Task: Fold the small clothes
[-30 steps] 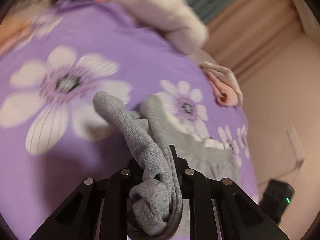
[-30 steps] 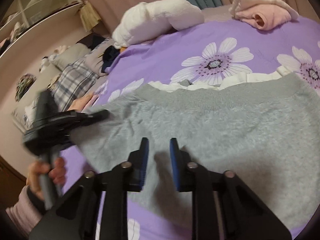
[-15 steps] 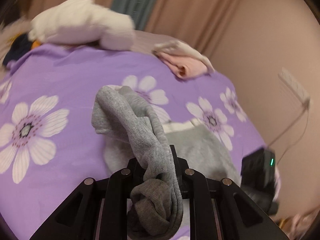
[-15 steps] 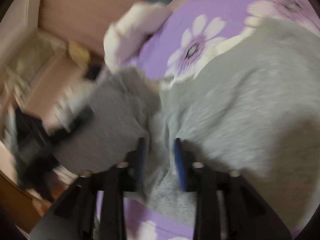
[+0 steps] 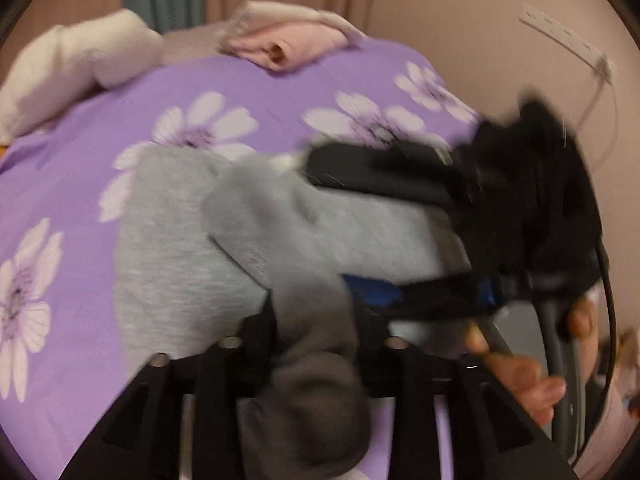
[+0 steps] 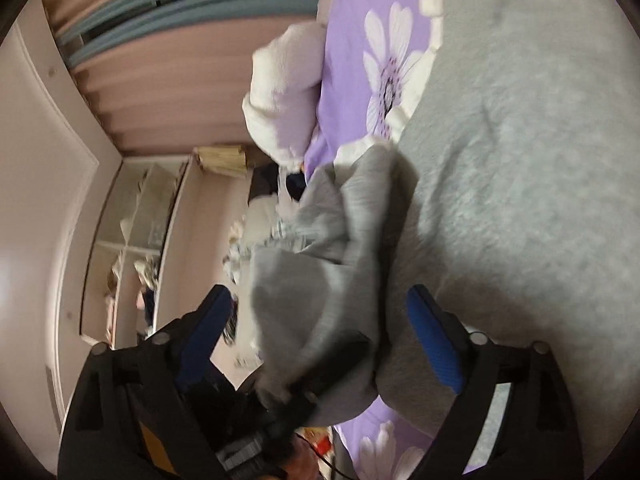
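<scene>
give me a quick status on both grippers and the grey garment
Left gripper opening, grey garment bunched between its jaws. Right gripper opening wide, pads off the cloth. Nothing in the way.

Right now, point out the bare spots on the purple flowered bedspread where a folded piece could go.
Bare purple flowered bedspread lies left of the grey knit garment, and between it and the folded pink cloth beyond. The right side is crowded: the right gripper, jaws opening, hangs there over the garment.

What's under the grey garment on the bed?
The grey garment lies on a purple flowered bedspread, with a white edge showing along its far side. Whatever else sits beneath its middle is covered.
</scene>
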Available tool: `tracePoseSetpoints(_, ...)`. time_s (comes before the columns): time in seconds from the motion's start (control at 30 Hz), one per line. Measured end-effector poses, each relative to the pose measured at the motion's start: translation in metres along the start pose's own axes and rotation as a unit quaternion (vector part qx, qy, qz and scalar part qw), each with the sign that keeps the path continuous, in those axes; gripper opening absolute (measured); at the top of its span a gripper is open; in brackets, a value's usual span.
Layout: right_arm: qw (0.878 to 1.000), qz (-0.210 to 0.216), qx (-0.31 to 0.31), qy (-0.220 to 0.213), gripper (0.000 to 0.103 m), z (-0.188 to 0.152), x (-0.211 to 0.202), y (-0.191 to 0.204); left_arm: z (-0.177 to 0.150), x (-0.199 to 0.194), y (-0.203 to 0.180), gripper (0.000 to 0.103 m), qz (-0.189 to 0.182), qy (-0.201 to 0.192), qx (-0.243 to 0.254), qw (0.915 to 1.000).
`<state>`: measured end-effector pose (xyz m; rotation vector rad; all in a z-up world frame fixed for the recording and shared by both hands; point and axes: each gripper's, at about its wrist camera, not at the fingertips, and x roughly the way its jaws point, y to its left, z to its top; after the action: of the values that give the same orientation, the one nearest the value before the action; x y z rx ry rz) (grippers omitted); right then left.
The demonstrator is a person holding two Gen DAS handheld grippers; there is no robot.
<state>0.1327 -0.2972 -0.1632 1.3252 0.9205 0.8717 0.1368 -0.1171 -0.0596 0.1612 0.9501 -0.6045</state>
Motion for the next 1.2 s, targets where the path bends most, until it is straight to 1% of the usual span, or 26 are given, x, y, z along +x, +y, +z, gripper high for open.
tracePoseSetpoints(0.03,1.000,-0.004,-0.003,0.008,0.094,0.002,-0.001,0.001,-0.001,0.001,-0.002,0.045,-0.013,0.003,0.003,0.9999)
tracePoseSetpoints(0.07,1.000,-0.010,-0.006,0.012,0.095,0.007,0.001,0.001,-0.002,0.001,-0.004,0.045,-0.022,0.003,0.007,0.9997)
tracePoseSetpoints(0.17,0.999,-0.027,-0.008,0.016,0.094,0.011,0.005,0.000,-0.005,0.000,-0.010,0.046,-0.017,0.008,0.018,0.9997)
tracePoseSetpoints(0.23,0.999,-0.037,-0.008,0.021,0.092,0.013,0.008,-0.001,-0.010,-0.006,-0.007,0.046,-0.020,0.009,0.011,0.9997)
tracePoseSetpoints(0.27,0.999,-0.042,-0.009,0.023,0.088,0.015,0.010,-0.001,-0.014,-0.011,-0.004,0.046,-0.023,0.007,0.005,0.9997)
tracePoseSetpoints(0.33,0.998,-0.060,-0.010,0.028,0.081,0.019,0.015,-0.002,-0.020,-0.022,0.005,0.046,-0.023,0.001,-0.010,0.9997)
tracePoseSetpoints(0.4,0.995,-0.087,-0.013,0.038,0.068,0.023,0.023,-0.006,-0.030,-0.035,0.017,0.046,-0.022,-0.008,-0.032,0.9992)
tracePoseSetpoints(0.43,0.994,-0.098,-0.015,0.040,0.064,0.024,0.026,-0.007,-0.034,-0.041,0.022,0.046,-0.021,-0.011,-0.041,0.9989)
tracePoseSetpoints(0.5,0.991,-0.124,-0.021,0.043,0.047,0.024,0.033,-0.011,-0.042,-0.054,0.037,0.048,-0.013,-0.019,-0.066,0.9975)
tracePoseSetpoints(0.53,0.990,-0.133,-0.023,0.042,0.043,0.024,0.036,-0.012,-0.046,-0.058,0.041,0.050,-0.010,-0.022,-0.076,0.9968)
tracePoseSetpoints(0.6,0.987,-0.152,-0.033,0.038,0.028,0.024,0.040,-0.012,-0.053,-0.070,0.055,0.051,-0.002,-0.033,-0.100,0.9944)
tracePoseSetpoints(0.63,0.986,-0.158,-0.040,0.032,0.025,0.024,0.041,-0.010,-0.056,-0.074,0.060,0.051,-0.001,-0.037,-0.108,0.9934)
tracePoseSetpoints(0.7,0.983,-0.170,-0.061,0.022,0.015,0.023,0.042,-0.006,-0.064,-0.083,0.071,0.051,0.002,-0.044,-0.132,0.9903)
tracePoseSetpoints(0.73,0.982,-0.176,-0.074,0.014,0.013,0.022,0.042,-0.001,-0.066,-0.084,0.076,0.051,0.004,-0.046,-0.141,0.9890)
tracePoseSetpoints(0.8,0.975,-0.183,-0.126,-0.009,0.010,0.018,0.039,0.020,-0.070,-0.087,0.089,0.051,0.002,-0.050,-0.160,0.9858)
tracePoseSetpoints(0.9,0.962,-0.185,-0.195,-0.040,0.009,0.017,0.034,0.056,-0.078,-0.093,0.100,0.051,0.003,-0.052,-0.184,0.9816)
tracePoseSetpoints(0.97,0.955,-0.187,-0.224,-0.056,0.009,0.021,0.028,0.077,-0.081,-0.097,0.105,0.051,-0.002,-0.055,-0.192,0.9798)
tracePoseSetpoints(1.1,0.942,-0.197,-0.258,-0.084,0.009,0.034,0.006,0.104,-0.080,-0.100,0.107,0.051,-0.005,-0.062,-0.195,0.9788)
tracePoseSetpoints(1.2,0.936,-0.213,-0.262,-0.099,0.009,0.041,-0.017,0.106,-0.081,-0.100,0.106,0.051,-0.011,-0.061,-0.193,0.9792)
